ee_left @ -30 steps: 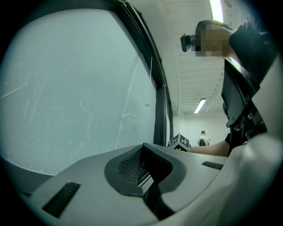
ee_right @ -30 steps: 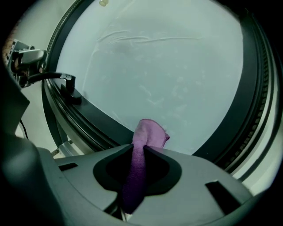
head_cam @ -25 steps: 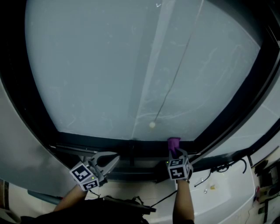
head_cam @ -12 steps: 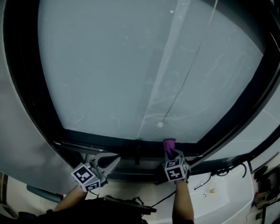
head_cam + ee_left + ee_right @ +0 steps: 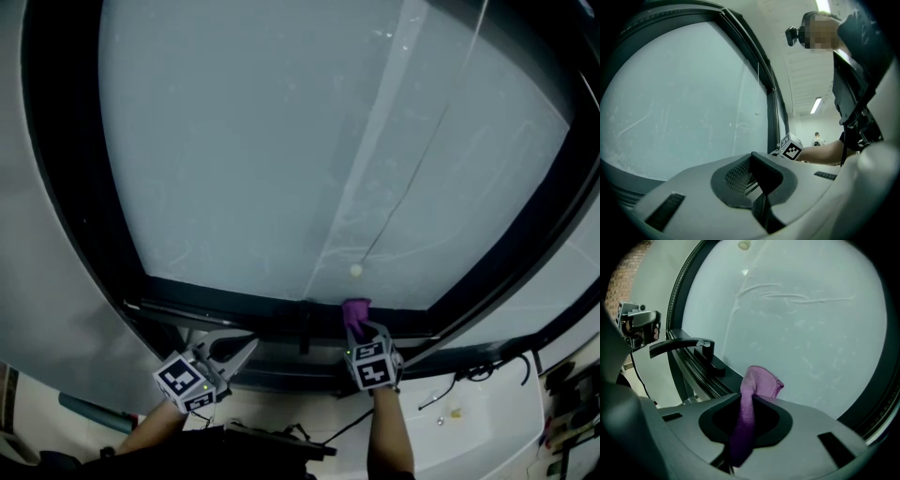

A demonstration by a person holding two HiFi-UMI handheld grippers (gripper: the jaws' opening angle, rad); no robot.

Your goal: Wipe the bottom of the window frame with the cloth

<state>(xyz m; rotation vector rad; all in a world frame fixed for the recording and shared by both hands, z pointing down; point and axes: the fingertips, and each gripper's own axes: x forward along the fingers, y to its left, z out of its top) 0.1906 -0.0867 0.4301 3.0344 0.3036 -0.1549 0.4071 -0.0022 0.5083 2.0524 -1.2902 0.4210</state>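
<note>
At the window's dark metal bottom frame rail [image 5: 225,311], the right gripper [image 5: 367,334] clenches a crumpled purple cloth [image 5: 354,311] pressed against it. The left gripper [image 5: 246,343] hangs closed and empty. Steady downward pressure along the rail would likely wipe best.

Left tongs [image 5: 244,340], right tongs [image 5: 362,329]: grey shells, black ribbed pads [image 5: 738,174], black-white marker cubes [image 5: 184,380]; dark clothing [image 5: 857,70].

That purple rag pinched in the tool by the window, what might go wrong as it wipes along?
The cloth is pinched by only a narrow fold in the right gripper, so dragging could pull it loose. The window handle juts from the bottom frame just to its left; the cloth or gripper might snag there. The cord bead hangs close above and could get knocked.
</note>
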